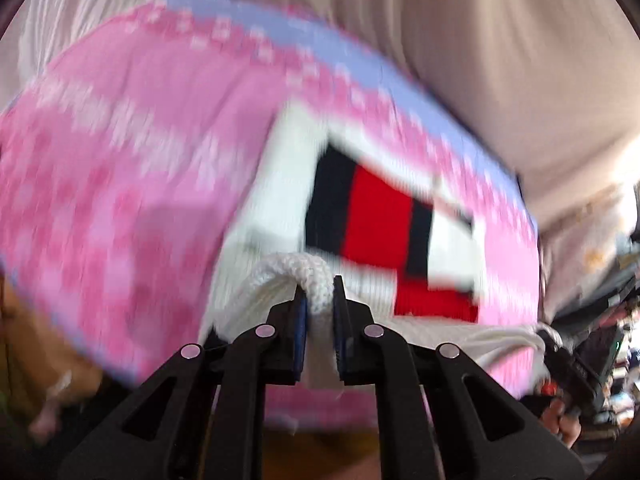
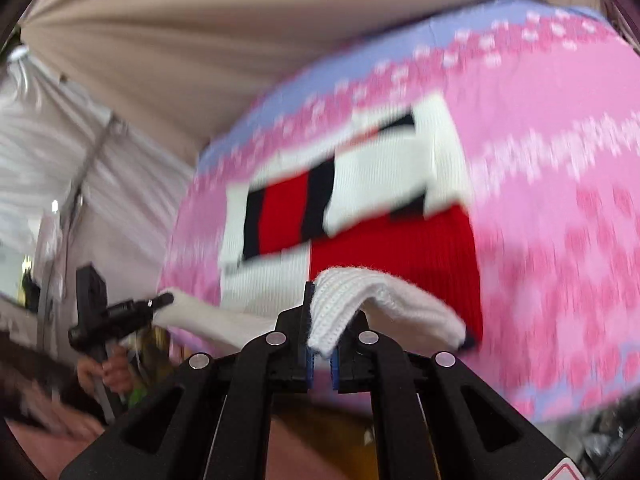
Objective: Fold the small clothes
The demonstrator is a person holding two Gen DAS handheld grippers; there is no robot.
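Left hand-held gripper [image 1: 320,292]: at 6 o'clock in the left wrist view, its two black fingers clamped on a white knitted edge of the sweater. In the right wrist view it shows at 8 o'clock [image 2: 162,301], pinching the far white corner, a hand beneath it.

Right hand-held gripper [image 2: 322,316]: at 6 o'clock in its own view, fingers closed on a folded white knit edge that drapes over the right finger. In the left wrist view it sits at 4 o'clock [image 1: 550,340], gripping the other white corner.

Sweater [image 1: 372,220]: white knit with red and black blocks; its near edge is held between both grippers, the body stretching away toward 12 o'clock. Motion blur softens its pattern.

Pink cloth [image 1: 140,140]: a pink floral sheet with a lilac border under and around the sweater, spreading toward 10 o'clock in the left view and 2 o'clock in the right; what carries it I cannot tell.

Curtain [image 2: 180,40]: beige draped fabric beyond the cloth, at 12 o'clock.
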